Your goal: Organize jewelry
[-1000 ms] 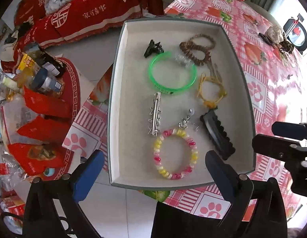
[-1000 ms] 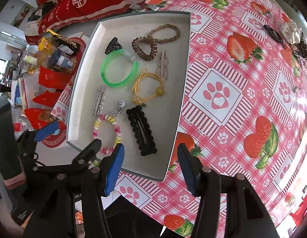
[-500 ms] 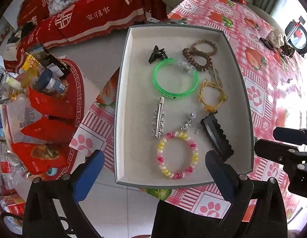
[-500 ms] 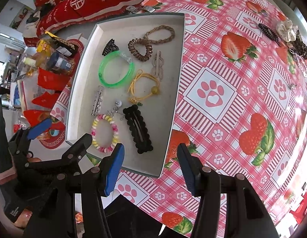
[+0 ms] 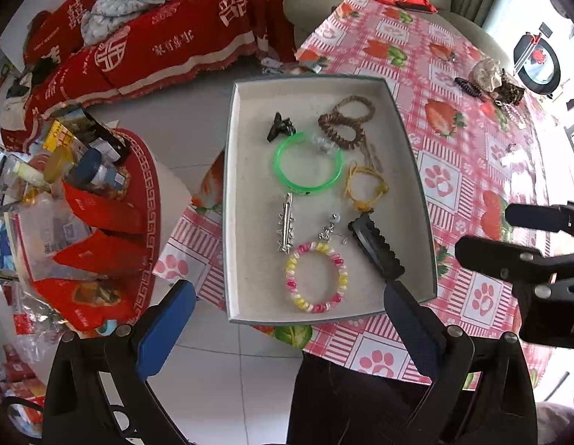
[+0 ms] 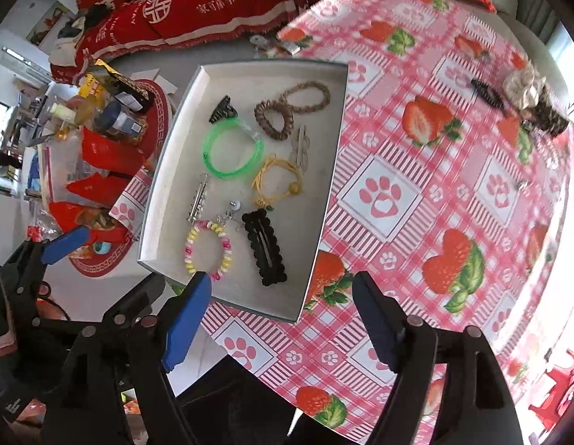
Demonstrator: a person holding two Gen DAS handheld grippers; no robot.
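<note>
A grey tray (image 5: 235,200) (image 6: 164,170) on the table's near corner holds a green bangle (image 5: 307,165) (image 6: 231,148), a pink and yellow bead bracelet (image 5: 316,278) (image 6: 209,246), a black scalloped clip (image 5: 376,250) (image 6: 264,248), a silver spiked clip (image 5: 286,228), a yellow cord bracelet (image 5: 365,185), brown hair ties (image 5: 342,129) and a small black claw clip (image 5: 279,126). My left gripper (image 5: 287,328) is open and empty, well above the tray's near edge. My right gripper (image 6: 283,320) is open and empty, above the tray's near right corner.
The round table has a pink strawberry and paw print cloth (image 6: 416,193). More hair pieces lie at its far right (image 6: 524,92) (image 5: 491,81). A low red stand with bottles and red packets (image 5: 83,200) is to the left. Red draped furniture (image 5: 157,37) stands behind.
Both grippers have drawn back and up from the tray, so the tray looks smaller and farther. Both stay open and empty. Nothing in the tray has moved.
</note>
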